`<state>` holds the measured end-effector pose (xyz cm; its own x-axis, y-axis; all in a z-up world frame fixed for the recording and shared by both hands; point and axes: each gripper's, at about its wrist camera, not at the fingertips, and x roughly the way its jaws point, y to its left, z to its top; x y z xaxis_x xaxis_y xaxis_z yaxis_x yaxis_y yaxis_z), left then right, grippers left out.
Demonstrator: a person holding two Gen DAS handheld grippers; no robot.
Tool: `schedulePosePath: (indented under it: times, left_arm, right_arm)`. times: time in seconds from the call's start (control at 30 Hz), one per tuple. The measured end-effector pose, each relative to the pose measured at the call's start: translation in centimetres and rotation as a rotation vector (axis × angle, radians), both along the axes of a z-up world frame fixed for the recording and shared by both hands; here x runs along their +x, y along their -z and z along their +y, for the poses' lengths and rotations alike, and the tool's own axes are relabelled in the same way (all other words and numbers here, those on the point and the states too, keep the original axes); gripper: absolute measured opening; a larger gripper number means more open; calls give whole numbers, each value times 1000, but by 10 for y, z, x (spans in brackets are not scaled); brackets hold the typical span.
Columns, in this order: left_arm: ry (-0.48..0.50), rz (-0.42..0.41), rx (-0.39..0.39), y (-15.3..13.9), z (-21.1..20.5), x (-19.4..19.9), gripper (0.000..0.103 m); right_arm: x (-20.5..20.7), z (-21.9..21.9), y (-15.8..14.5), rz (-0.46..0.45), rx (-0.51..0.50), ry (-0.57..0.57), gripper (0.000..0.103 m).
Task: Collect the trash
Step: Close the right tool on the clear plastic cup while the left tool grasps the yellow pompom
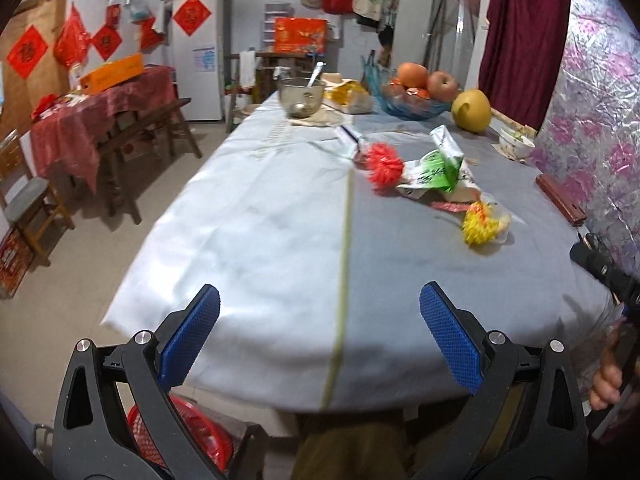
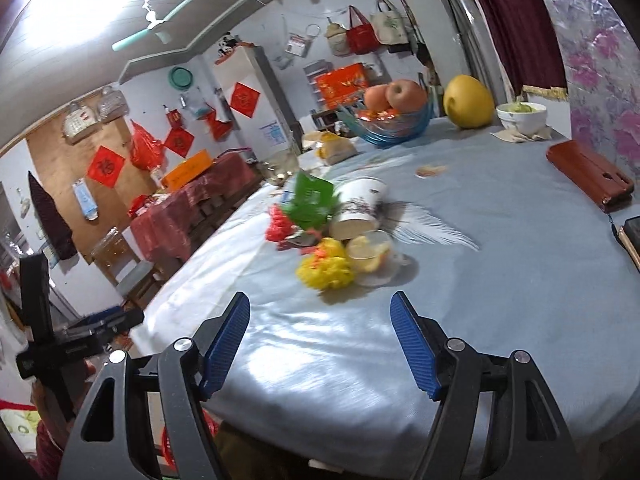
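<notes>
Nearest the lens, the blue ribbed pads of the left hand-held gripper (image 1: 320, 336) are seen spread wide with nothing between them, held over the near edge of the desk (image 1: 280, 240). The right hand-held gripper (image 2: 320, 344) is likewise held wide and empty, aimed at the litter.

The trash is gathered in a loose cluster on the grey cloth, toward the middle of the desk and nearer its right side: a yellow pom-pom (image 2: 326, 266), a clear plastic cup (image 2: 374, 258) lying on its side just beside it, a tipped paper cup (image 2: 358, 210), a green-and-white wrapper (image 1: 438, 166) and a red pom-pom (image 1: 384, 166).

All of it is judged to be light. The pom-poms are expected to be soft and springy, best pinched through the middle. The clear cup is likely thin, slippery and easily crushed, so its rim would be the better hold. The paper cup could be taken by its wall or rim; the wrapper is limp and may slide out of a shallow pinch.

Both views are blurred by motion, so the print on the wrapper cannot be read. What lies inside the clear cup cannot be made out. A red basket (image 1: 176, 436) is only partly seen below the desk edge; whether it is meant for the trash cannot be told.
</notes>
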<state>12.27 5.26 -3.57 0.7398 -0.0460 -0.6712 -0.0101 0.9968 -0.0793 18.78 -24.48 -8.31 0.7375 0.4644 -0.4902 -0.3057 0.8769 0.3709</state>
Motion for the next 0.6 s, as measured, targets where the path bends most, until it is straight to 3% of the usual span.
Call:
schedulePosePath:
  times: [0.27,0.43,0.6]
  left_arm:
    - [10,54,-88,21,-4,38,96]
    - [3,80,-68,33,-1,48,96]
    - [-8,92,-53,40,7,52,96]
  right_arm:
    - [16,14,21,20,-90,5,71]
    - [39,14,23,40,-117,49,56]
    - [72,29,22,77,-171,64,56]
